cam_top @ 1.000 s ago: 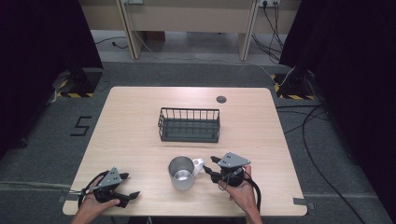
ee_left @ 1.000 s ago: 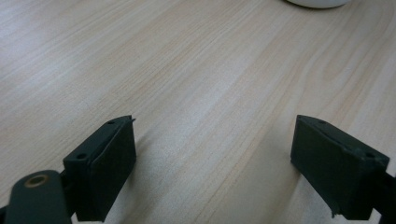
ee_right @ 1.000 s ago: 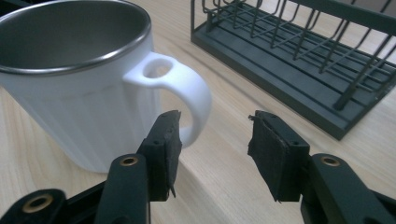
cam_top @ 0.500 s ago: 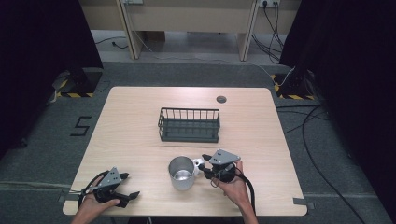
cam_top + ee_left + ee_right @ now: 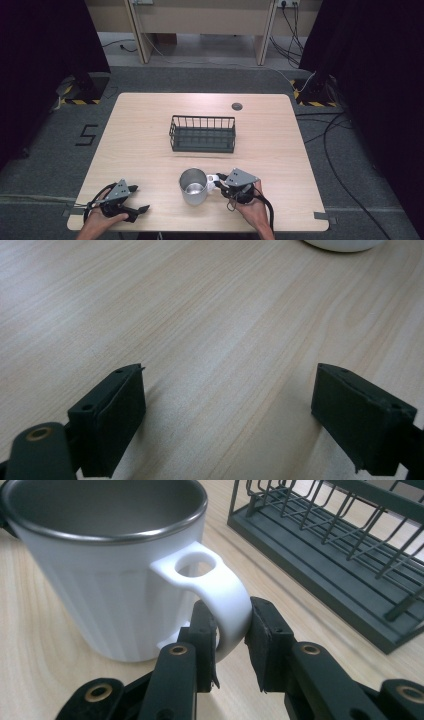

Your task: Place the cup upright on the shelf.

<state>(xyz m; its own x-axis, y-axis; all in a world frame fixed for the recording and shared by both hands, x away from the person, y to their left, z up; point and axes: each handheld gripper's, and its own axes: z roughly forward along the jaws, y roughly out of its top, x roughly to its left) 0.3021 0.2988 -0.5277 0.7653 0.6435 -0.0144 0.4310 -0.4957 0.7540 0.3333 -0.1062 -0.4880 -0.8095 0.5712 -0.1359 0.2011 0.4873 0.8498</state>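
A white mug [image 5: 194, 186] with a metal inside stands upright near the table's front edge. In the right gripper view the mug [image 5: 100, 570] is close up, and my right gripper [image 5: 232, 630] has just been closing on its handle [image 5: 220, 590]; both pads now press on the handle's loop. From above, the right gripper [image 5: 216, 182] sits just right of the mug. My left gripper [image 5: 140, 209] rests at the front left corner, well apart from the mug. Its jaws [image 5: 230, 410] stand wide open over bare wood.
A dark wire basket [image 5: 202, 134] stands mid-table, behind the mug, and shows at the upper right of the right gripper view [image 5: 325, 555]. A small round grommet [image 5: 236, 106] lies near the far edge of the wooden table [image 5: 140, 130].
My right gripper has slid left to the mug and closed its jaws on the handle. The left gripper and the mug have stayed in place.
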